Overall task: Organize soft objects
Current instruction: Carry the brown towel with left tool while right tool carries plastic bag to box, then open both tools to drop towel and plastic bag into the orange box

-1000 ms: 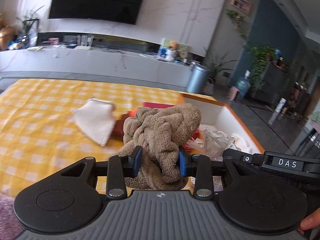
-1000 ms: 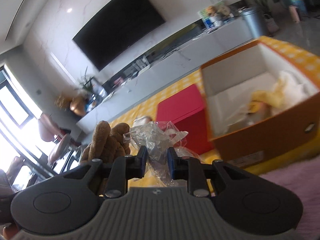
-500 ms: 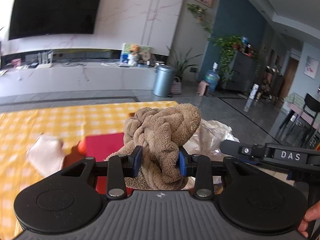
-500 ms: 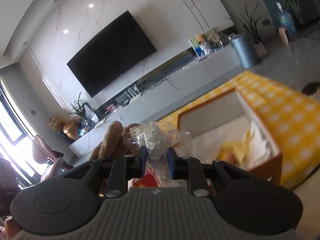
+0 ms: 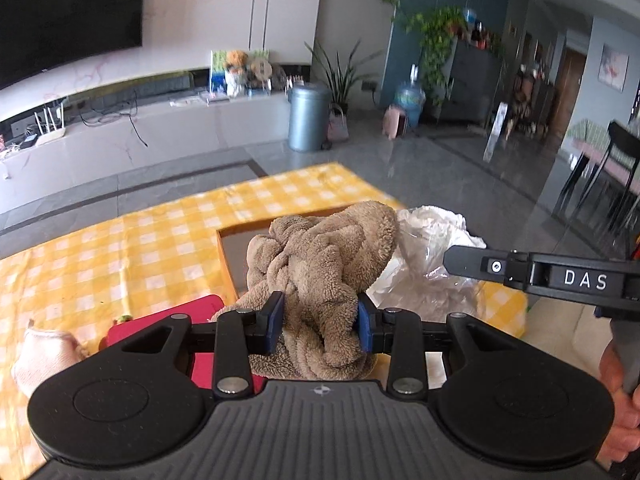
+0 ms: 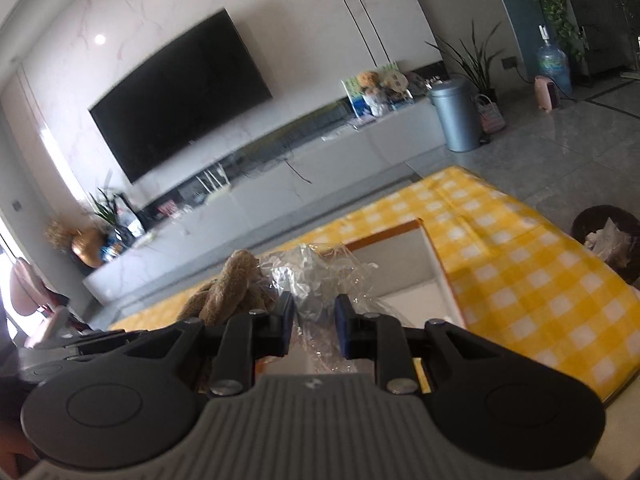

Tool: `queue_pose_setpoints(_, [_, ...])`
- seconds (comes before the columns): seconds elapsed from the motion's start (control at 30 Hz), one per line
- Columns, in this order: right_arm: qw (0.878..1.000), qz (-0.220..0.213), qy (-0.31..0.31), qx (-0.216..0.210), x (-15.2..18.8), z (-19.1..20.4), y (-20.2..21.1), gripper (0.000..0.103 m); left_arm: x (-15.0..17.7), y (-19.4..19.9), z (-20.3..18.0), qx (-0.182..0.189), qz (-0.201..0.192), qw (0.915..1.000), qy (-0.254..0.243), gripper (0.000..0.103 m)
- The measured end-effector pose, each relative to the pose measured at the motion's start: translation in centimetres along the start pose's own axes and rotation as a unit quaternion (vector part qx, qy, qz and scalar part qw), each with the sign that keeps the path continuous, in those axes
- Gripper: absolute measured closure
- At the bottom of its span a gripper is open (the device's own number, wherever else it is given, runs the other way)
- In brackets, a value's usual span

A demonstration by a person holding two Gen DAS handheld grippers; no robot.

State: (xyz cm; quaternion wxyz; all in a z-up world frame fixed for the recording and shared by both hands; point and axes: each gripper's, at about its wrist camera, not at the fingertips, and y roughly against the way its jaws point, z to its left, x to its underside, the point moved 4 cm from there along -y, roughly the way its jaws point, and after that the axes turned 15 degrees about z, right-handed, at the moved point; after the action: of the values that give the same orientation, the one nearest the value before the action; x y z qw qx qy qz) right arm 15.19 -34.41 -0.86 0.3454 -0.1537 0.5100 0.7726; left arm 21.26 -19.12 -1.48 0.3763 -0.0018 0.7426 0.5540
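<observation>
My left gripper is shut on a crumpled brown towel and holds it above the near left corner of an orange-rimmed open box. My right gripper is shut on a crinkled clear plastic bag, held over the same box. In the left wrist view the bag shows just right of the towel, under the right gripper's black body. The towel also shows in the right wrist view, left of the bag.
The box sits on a yellow checked cloth. A red flat box and a pale pink cloth lie left of it. A dark waste basket stands on the floor beyond the cloth's right edge.
Both grippers have swung to the right and risen with their loads. The box now lies directly under them, and the pink cloth and red box have slid to the lower left.
</observation>
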Motion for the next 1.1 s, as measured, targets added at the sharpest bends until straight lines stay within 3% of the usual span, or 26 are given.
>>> queue_pose_setpoints(0.37, [0.997, 0.059, -0.03, 0.038, -2.1, -4.2, -9.1, 0.082, -1.4, -8.0, 0.7, -0.008, 0.079, 0.9968, 0.008, 0.061])
queue_pose_setpoints(0.57, [0.995, 0.08, -0.026, 0.056, -1.9, -4.9, -12.1, 0.081, -1.3, -10.7, 0.7, -0.014, 0.117, 0.993, 0.014, 0.061])
queue_pose_setpoints(0.7, [0.994, 0.089, -0.031, 0.061, -1.7, -5.2, -13.2, 0.078, -1.5, -11.4, -0.2, -0.037, 0.118, 0.9922, -0.012, 0.059])
queue_pose_setpoints(0.77, [0.993, 0.091, -0.031, 0.062, -1.9, -5.1, -13.4, 0.071, -1.4, -11.4, -0.4, -0.039, 0.121, 0.9917, -0.016, 0.056])
queue_pose_setpoints(1.0, [0.992, 0.094, -0.019, 0.082, -1.7, -4.3, -13.0, 0.063, -1.9, -10.4, -0.7, -0.038, 0.104, 0.9936, -0.019, 0.035])
queue_pose_setpoints(1.1, [0.992, 0.089, -0.017, 0.092, -1.8, -4.0, -12.2, 0.057, -2.1, -9.3, -0.8, -0.035, 0.095, 0.9947, -0.02, 0.034])
